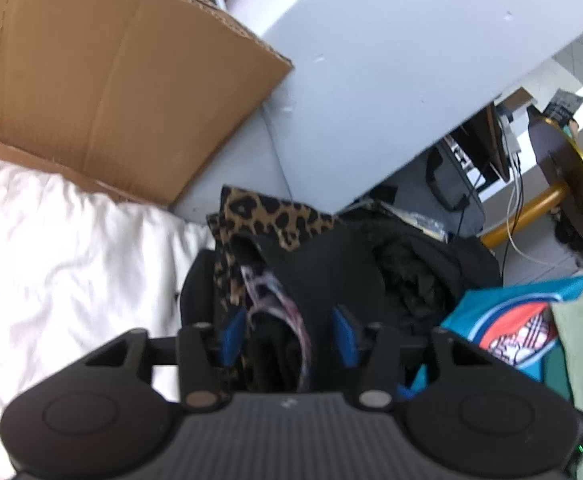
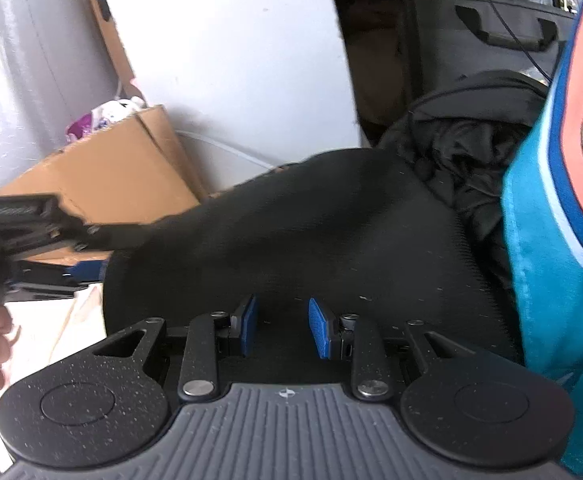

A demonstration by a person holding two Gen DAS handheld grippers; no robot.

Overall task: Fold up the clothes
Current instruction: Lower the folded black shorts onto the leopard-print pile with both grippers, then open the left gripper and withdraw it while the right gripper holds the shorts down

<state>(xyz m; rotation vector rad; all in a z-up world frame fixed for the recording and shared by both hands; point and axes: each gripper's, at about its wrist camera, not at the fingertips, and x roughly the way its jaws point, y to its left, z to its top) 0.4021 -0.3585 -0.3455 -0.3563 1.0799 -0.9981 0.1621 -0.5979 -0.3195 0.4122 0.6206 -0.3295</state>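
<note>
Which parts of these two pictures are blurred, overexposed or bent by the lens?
Left wrist view: the white cloth is blown out by bright light, the leopard-print garment is softly blurred, and the cardboard box edges bow from fisheye distortion. Right wrist view: the black garment is smeared by motion blur, and the teal shirt curves at the frame edge.

A heap of clothes lies straight ahead of the left tongs [image 1: 289,334]: a leopard-print garment [image 1: 263,216] on the far side, crumpled, with a black garment [image 1: 323,264] draped over it and a pale patterned strip [image 1: 283,312] of cloth running between the blue pads. To the right of those tongs lies a turquoise shirt [image 1: 491,320] with a round red-and-white print. Ahead of the right tongs [image 2: 281,326] the black garment [image 2: 311,232] bulges in a smooth mound, with the turquoise shirt [image 2: 551,240] hanging at their right.
</note>
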